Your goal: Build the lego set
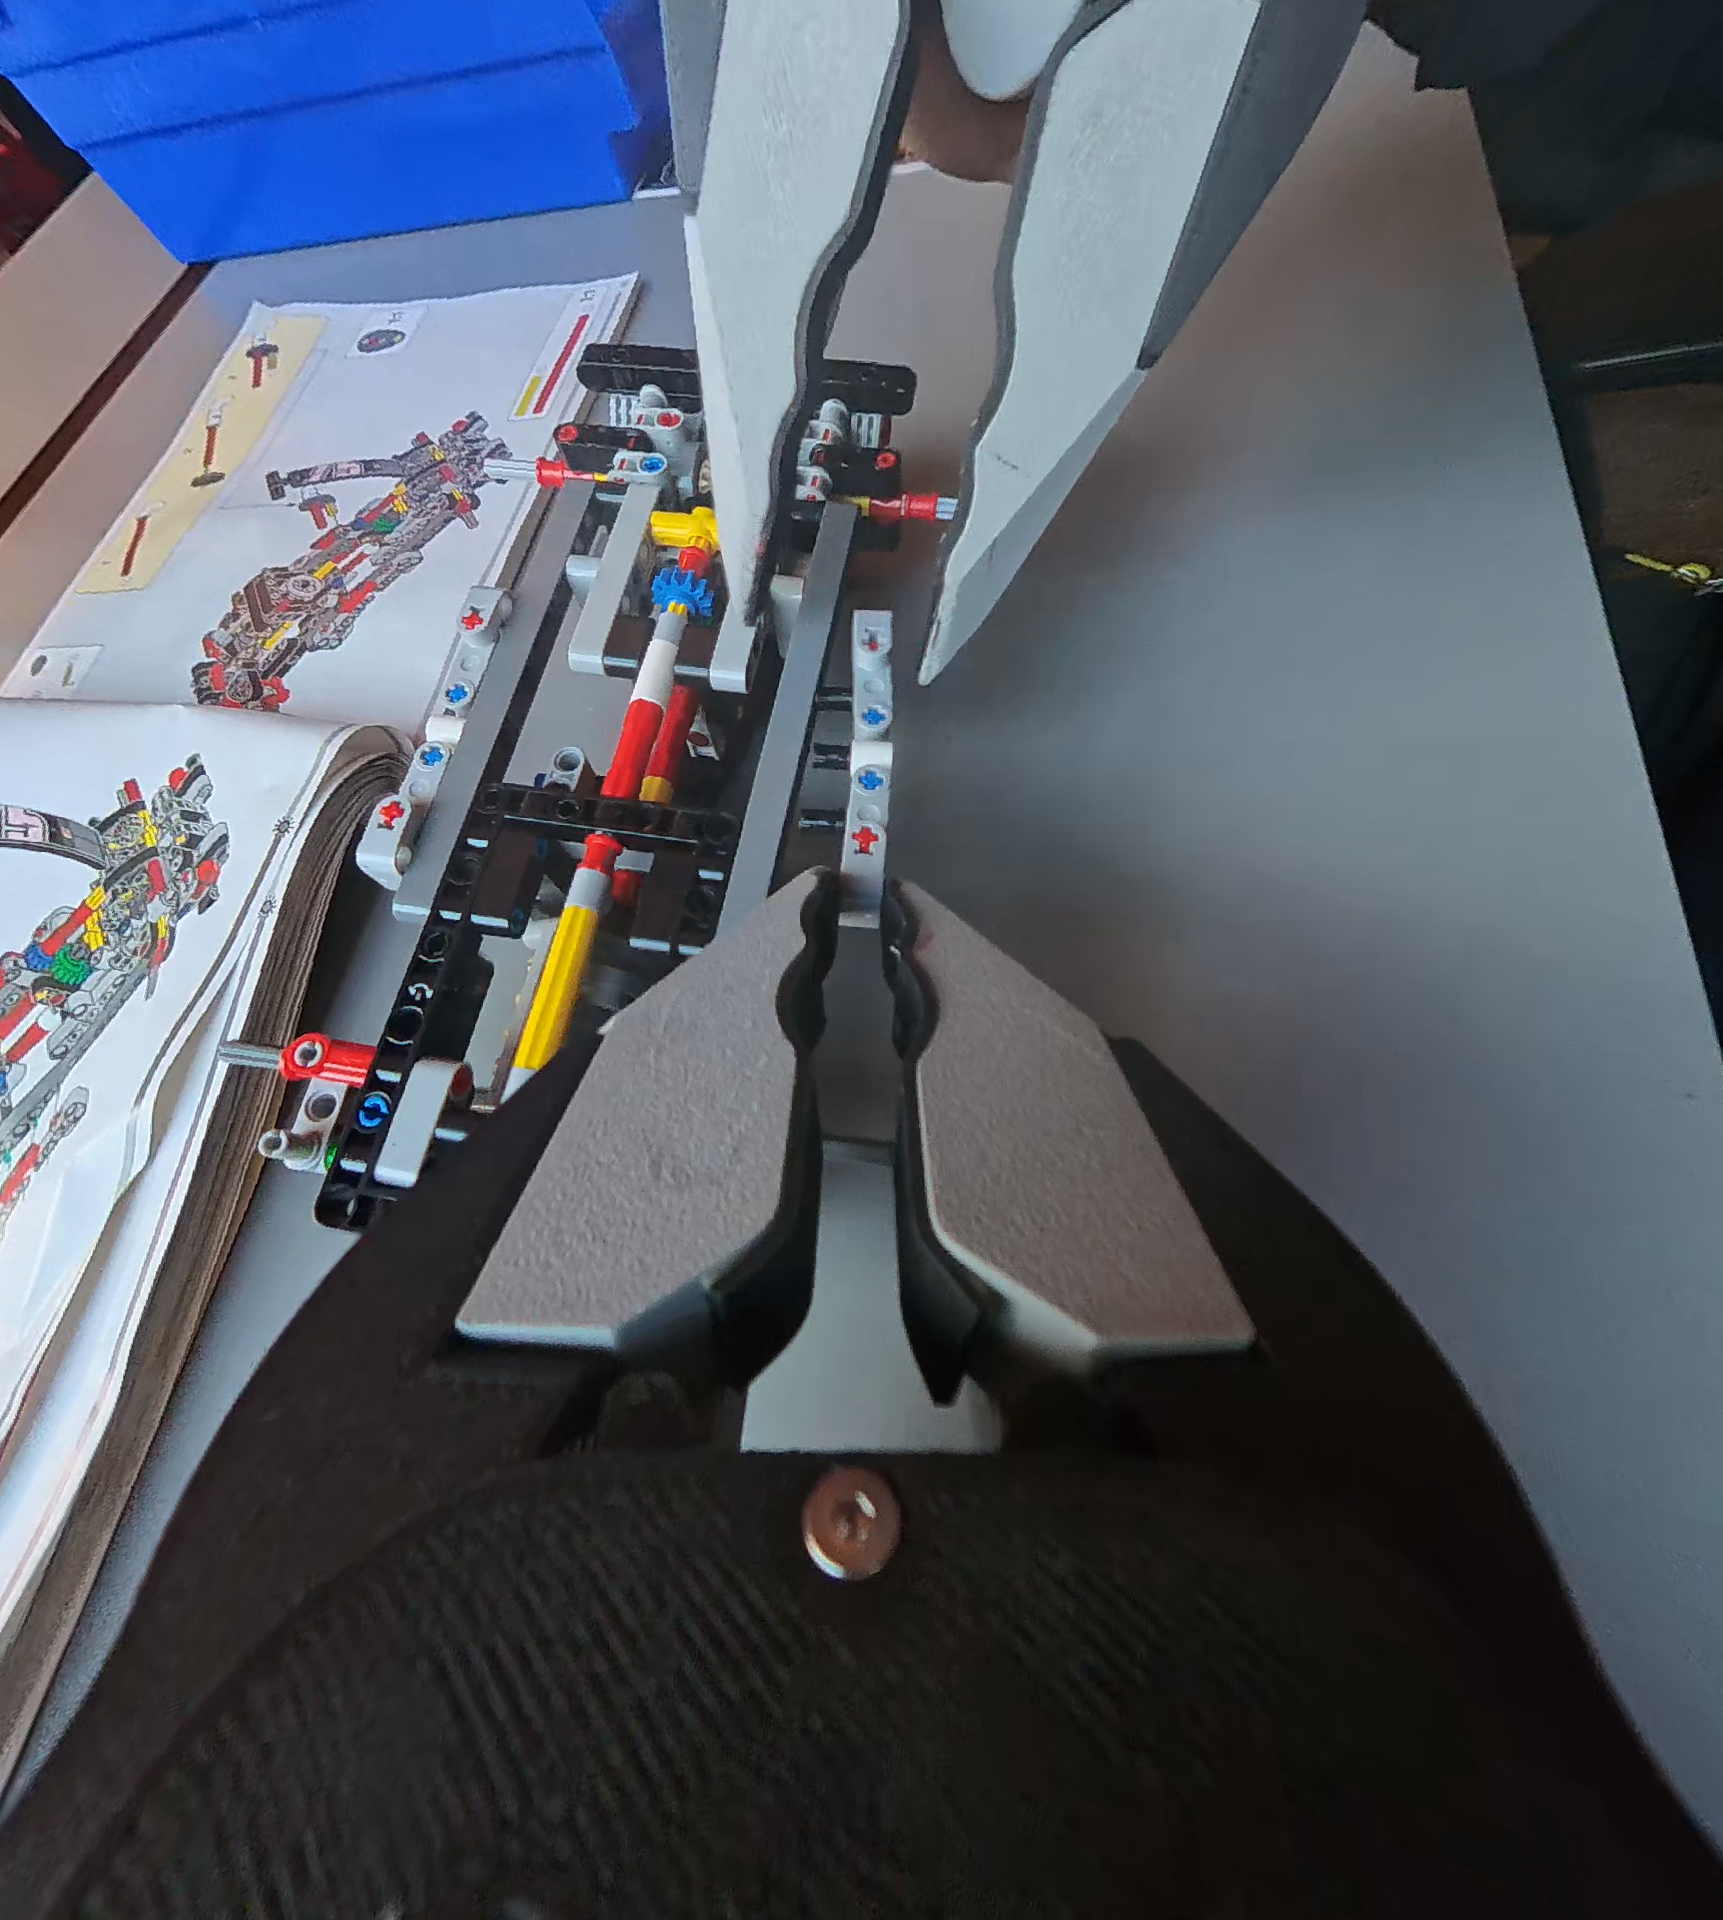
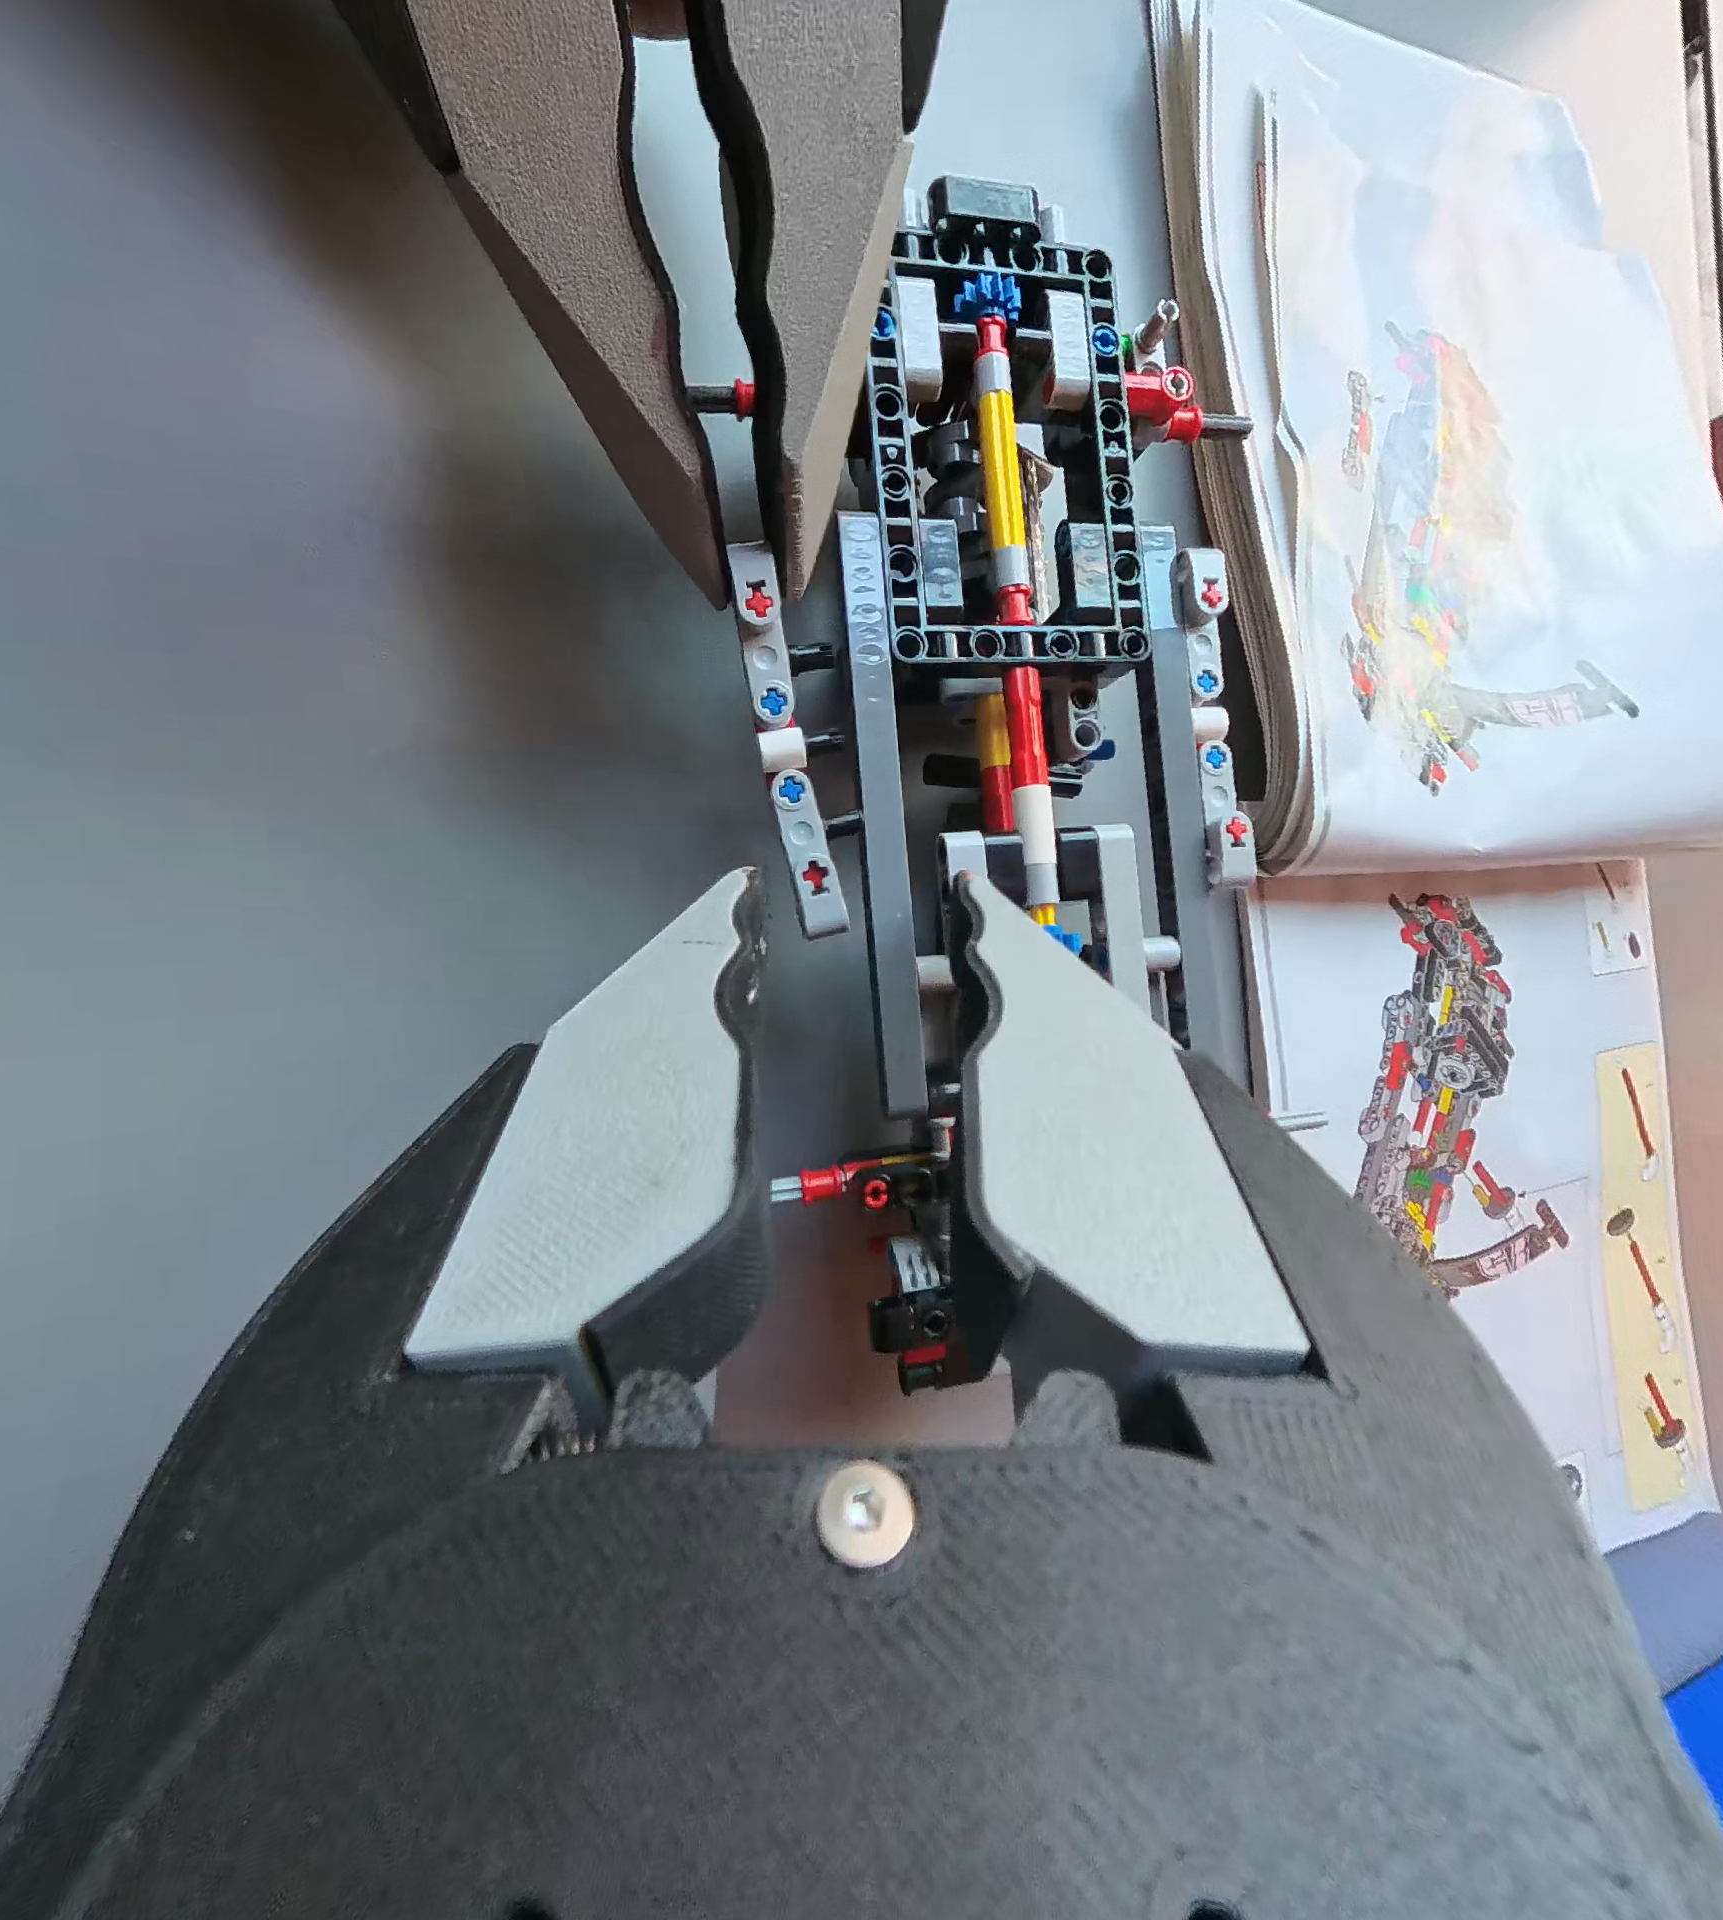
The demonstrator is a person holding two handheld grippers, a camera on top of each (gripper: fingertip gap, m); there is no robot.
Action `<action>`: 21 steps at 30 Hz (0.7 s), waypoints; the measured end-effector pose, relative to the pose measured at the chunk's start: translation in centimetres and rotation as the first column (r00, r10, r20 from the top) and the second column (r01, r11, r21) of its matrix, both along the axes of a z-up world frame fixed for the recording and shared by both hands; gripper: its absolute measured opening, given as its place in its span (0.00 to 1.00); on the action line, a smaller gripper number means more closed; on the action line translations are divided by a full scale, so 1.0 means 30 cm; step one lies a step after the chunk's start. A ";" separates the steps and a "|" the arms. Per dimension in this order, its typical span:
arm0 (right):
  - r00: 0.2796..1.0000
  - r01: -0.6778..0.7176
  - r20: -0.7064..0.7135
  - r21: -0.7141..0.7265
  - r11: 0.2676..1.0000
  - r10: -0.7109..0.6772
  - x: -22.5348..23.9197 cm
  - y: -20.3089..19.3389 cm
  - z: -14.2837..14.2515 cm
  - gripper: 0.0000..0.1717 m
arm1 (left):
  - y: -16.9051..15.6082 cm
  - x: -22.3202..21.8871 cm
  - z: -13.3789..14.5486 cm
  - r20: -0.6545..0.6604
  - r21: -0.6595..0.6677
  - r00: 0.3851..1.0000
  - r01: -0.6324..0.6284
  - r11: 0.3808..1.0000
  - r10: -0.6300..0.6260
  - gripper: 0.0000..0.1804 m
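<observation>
chassis point(image 1: 628, 748) of grey, black, red and yellow building-toy beams, lying lengthwise on grey worktop point(image 1: 1252, 935), just beside open instruction booklet point(image 1: 57, 935). along its outer side, light grey link strip point(image 1: 869, 769) with blue and red cross pins, standing off from dark grey side beam point(image 1: 805, 707) on black pegs. down the middle, red, white and yellow axle line point(image 1: 644, 717) with small blue gear point(image 1: 678, 594). at one end, black rectangular frame point(image 2: 1002, 447) around yellow axle.

left claw point(image 1: 857, 899) nearly together, clamped on near end of the link strip – black wavy pads pressed on both faces of the strip's last lobe, seen in left wrist view; in right wrist view the same claw comes down from above onto the strip's far end by a red cross pin.

right claw point(image 2: 857, 894) apart – one fingertip point(image 2: 732, 914) out over bare worktop just beside the strip's other end, the other fingertip point(image 2: 982, 914) over the chassis interior next to a light grey crossbeam point(image 2: 1033, 852); dark side beam and strip end between the two, neither pad pressing on them.

beyond the booklet, loose instruction sheet point(image 1: 317, 499) flat on the worktop, and blue bin point(image 1: 348, 114) at the far edge.
</observation>
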State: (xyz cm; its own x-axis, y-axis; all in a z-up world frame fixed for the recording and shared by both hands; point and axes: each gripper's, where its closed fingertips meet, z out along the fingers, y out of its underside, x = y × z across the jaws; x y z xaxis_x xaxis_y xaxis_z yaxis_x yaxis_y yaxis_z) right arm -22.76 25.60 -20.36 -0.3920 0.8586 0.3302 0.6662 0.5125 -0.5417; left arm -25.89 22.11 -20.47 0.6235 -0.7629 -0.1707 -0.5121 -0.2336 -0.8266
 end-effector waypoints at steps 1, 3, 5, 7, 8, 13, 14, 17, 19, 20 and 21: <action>1.000 -0.002 0.000 0.001 1.000 0.002 -0.001 0.001 -0.003 0.19 | 0.001 0.000 -0.003 -0.004 -0.003 1.000 0.002 1.000 -0.002 0.03; 1.000 -0.007 -0.003 0.001 1.000 0.007 -0.006 0.004 -0.007 0.19 | 0.003 -0.001 -0.010 -0.010 -0.012 1.000 0.005 1.000 -0.006 0.03; 1.000 -0.011 -0.007 -0.010 1.000 0.011 -0.010 0.003 -0.006 0.18 | 0.004 0.001 -0.016 -0.010 -0.018 1.000 0.009 1.000 -0.009 0.03; 1.000 -0.011 -0.008 -0.015 1.000 0.011 -0.012 0.006 -0.005 0.18 | 0.007 0.001 -0.019 -0.011 -0.021 1.000 0.008 1.000 -0.008 0.03; 1.000 -0.011 -0.010 -0.015 1.000 0.011 -0.012 0.006 -0.005 0.18 | 0.008 0.001 -0.019 -0.007 -0.022 1.000 0.009 1.000 -0.009 0.03; 1.000 -0.016 -0.023 -0.036 0.999 0.015 -0.015 0.004 -0.004 0.17 | 0.013 -0.001 -0.018 -0.003 -0.012 1.000 0.021 1.000 -0.021 0.03; 1.000 -0.015 -0.023 -0.040 0.999 0.014 -0.015 0.007 -0.003 0.17 | 0.014 -0.001 -0.019 -0.002 -0.013 1.000 0.021 1.000 -0.021 0.03; 1.000 -0.012 -0.015 -0.049 0.999 0.011 -0.011 0.015 -0.002 0.18 | 0.014 -0.001 -0.019 0.003 -0.015 1.000 0.019 1.000 -0.019 0.03; 1.000 -0.015 -0.016 -0.051 0.999 0.014 -0.009 0.016 -0.002 0.18 | 0.013 0.000 -0.017 0.005 -0.008 1.000 0.021 1.000 -0.021 0.03; 1.000 -0.019 -0.016 -0.052 0.998 0.018 -0.008 0.015 -0.002 0.18 | 0.013 0.000 -0.016 0.007 -0.007 1.000 0.022 1.000 -0.022 0.03; 1.000 -0.022 -0.014 -0.053 0.998 0.022 -0.007 0.013 -0.002 0.19 | 0.013 -0.001 -0.016 0.009 -0.008 1.000 0.023 1.000 -0.023 0.03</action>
